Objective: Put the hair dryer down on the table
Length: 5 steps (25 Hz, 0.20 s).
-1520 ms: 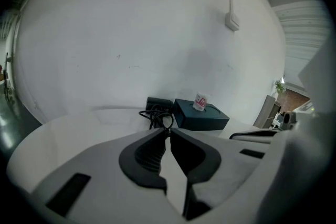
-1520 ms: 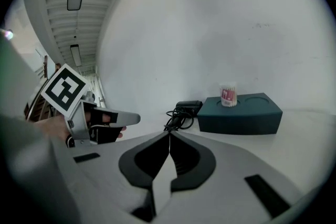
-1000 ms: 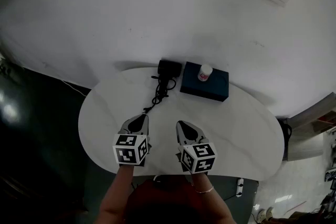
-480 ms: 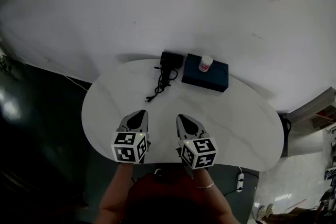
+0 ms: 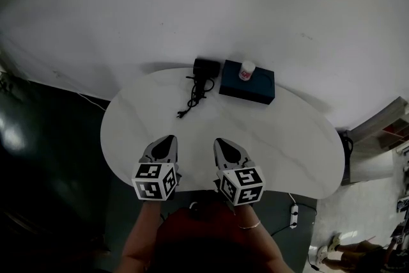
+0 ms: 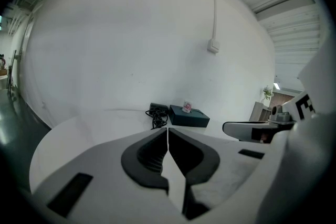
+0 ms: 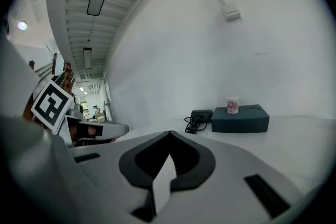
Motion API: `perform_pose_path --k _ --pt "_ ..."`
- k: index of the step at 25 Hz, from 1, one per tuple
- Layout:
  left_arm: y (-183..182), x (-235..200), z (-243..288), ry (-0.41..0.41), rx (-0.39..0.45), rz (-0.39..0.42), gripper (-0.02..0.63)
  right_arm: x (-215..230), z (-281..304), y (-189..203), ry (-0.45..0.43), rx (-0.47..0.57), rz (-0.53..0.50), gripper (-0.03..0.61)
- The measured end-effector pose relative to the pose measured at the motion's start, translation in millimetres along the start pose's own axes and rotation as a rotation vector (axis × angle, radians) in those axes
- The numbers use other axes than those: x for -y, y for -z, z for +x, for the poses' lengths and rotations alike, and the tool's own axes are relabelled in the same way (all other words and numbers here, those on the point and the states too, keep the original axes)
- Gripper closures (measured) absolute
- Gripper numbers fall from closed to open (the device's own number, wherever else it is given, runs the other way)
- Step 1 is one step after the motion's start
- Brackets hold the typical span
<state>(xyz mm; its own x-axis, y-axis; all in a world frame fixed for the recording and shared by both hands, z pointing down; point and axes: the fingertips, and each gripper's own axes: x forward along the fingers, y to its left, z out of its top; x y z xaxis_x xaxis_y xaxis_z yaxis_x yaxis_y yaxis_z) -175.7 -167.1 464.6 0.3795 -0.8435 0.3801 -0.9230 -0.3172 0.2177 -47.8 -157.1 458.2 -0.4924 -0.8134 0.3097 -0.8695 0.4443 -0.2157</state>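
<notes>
As far as the pictures show, the job looks finished: the hair dryer point(image 5: 206, 67) already lies on the table point(image 5: 287, 144), and neither tool has anything in it. What could be left is, at most, drawing the hands away (a judgement, not something seen).

Nearest the person, well apart from the dark box point(image 5: 247, 84) and on the table's opposite edge from it, the left gripper point(image 5: 167, 139) and the right gripper point(image 5: 220, 142) sit side by side, both pointing toward the box. The left gripper's own view shows its jaws clenched tip to tip with nothing between them, only a hairline seam. The right gripper's view shows the same: jaws pressed together and empty. Neither touches the dryer or its cord point(image 5: 192, 98).

Farther out, the cord trails in a loose tangle from the dryer toward the person, its plug end lying on bare tabletop between the grippers and the box. The dryer itself, a small black lump, rests just beside the box's left end (whether they touch I cannot tell). On top of the box stands a small white cup point(image 5: 247, 68) with red print.
</notes>
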Motion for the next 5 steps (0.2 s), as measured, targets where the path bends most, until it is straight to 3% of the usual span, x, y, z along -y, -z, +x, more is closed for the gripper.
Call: perform_pose_path --k 5 --pt "10.0 0.9 -15.6 -0.008 0.005 -0.012 0.583 -9.2 -12.0 4.1 -0.004 -0.011 -0.015 0.563"
